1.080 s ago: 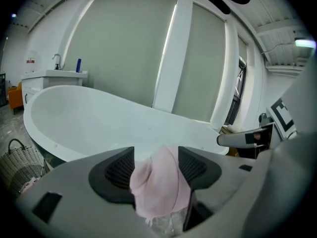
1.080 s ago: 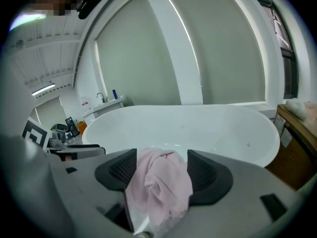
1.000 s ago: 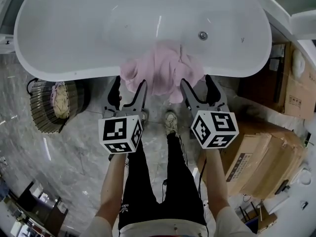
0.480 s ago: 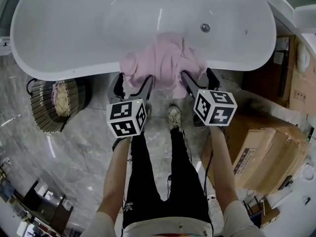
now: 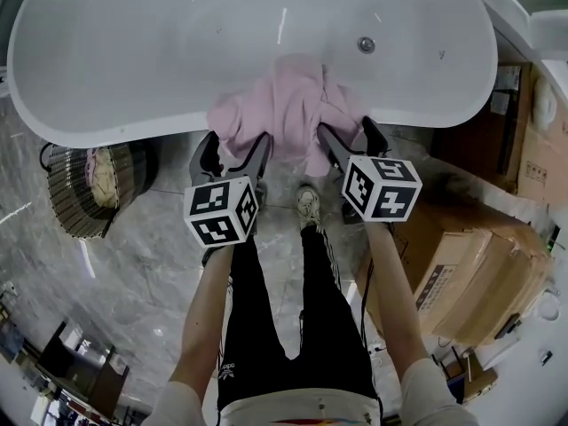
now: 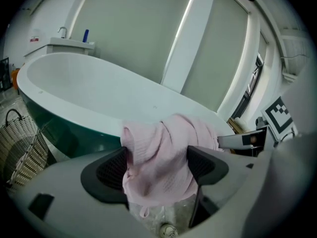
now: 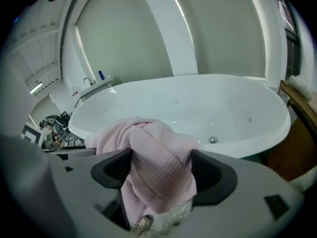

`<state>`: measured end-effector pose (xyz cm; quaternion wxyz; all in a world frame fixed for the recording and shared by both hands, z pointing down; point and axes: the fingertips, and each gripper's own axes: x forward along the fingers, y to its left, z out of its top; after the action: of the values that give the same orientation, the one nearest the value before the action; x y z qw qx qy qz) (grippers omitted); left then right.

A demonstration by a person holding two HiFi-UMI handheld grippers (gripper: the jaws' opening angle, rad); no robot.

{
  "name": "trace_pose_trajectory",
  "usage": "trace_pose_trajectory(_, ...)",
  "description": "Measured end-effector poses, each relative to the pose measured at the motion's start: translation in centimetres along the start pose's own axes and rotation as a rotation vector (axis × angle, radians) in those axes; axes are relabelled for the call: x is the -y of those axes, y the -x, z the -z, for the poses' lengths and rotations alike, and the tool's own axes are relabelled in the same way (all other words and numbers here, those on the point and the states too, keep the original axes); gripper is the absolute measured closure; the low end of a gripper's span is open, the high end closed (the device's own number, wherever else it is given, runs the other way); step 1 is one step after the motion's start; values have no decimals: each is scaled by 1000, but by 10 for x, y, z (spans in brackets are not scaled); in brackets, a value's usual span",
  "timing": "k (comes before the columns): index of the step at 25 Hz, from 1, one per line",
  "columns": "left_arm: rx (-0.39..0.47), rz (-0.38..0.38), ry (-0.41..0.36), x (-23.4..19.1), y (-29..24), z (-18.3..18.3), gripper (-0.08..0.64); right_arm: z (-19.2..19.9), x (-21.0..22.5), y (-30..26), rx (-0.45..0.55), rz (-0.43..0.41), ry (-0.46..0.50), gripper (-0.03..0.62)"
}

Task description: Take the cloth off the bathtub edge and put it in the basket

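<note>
A pink cloth hangs bunched over the near rim of the white bathtub. My left gripper stands at the cloth's left hanging fold and my right gripper at its right fold. Both sets of jaws have just been opening and stand wide. In the left gripper view the cloth fills the gap between the dark pads of the left gripper. The right gripper view shows the cloth between the pads of the right gripper in the same way. The wicker basket stands on the floor at the left.
The basket holds a pale bundle. Cardboard boxes are stacked at the right, close to my right arm. The person's legs and a shoe are below the cloth. The tub's drain lies beyond the cloth.
Both grippers have sunk and gone forward toward the tub rim. Their jaws stand wider and now flank the hanging cloth, which has not moved.
</note>
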<state>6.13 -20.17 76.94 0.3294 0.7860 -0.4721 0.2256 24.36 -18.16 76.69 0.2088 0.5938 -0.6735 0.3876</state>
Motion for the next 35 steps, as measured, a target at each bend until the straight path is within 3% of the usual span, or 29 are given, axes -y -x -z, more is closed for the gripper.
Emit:
trace_pose_trajectory(4, -8, 43, 46, 2, -4, 2, 184, -2, -4, -1, -11, -12, 26, 224)
trace_pose_trajectory(6, -15, 76, 43, 8, -4, 4, 222, -1, -7, -1, -12, -27, 19, 267)
trace_pose_trajectory(9, -20, 77, -75, 23, -5, 5, 362, 1, -10, 0, -5, -47, -13, 324)
trace_pose_trajectory(11, -27, 58, -155, 28, -6, 4, 405, 2, -9, 1, 12, -57, -58, 367)
trace_pose_trajectory(14, -35, 62, -150, 27, -4, 4, 424, 1, -9, 5, 39, -49, -95, 407)
trace_pose_trajectory(17, -27, 51, -155, 26, -2, 3, 451, -1, -8, 9, 58, -24, -67, 471)
trace_pose_trajectory(21, -21, 37, -131, 25, 1, 4, 471, 0, -9, 12, 69, -8, -21, 493)
trace_pose_trajectory(27, 12, 14, -176, 30, 8, -4, 483, -1, -9, 20, 100, 20, 31, 499)
trace_pose_trajectory(35, 87, 21, -188, 40, 30, -38, 488, -28, -15, 48, 184, 13, 76, 503)
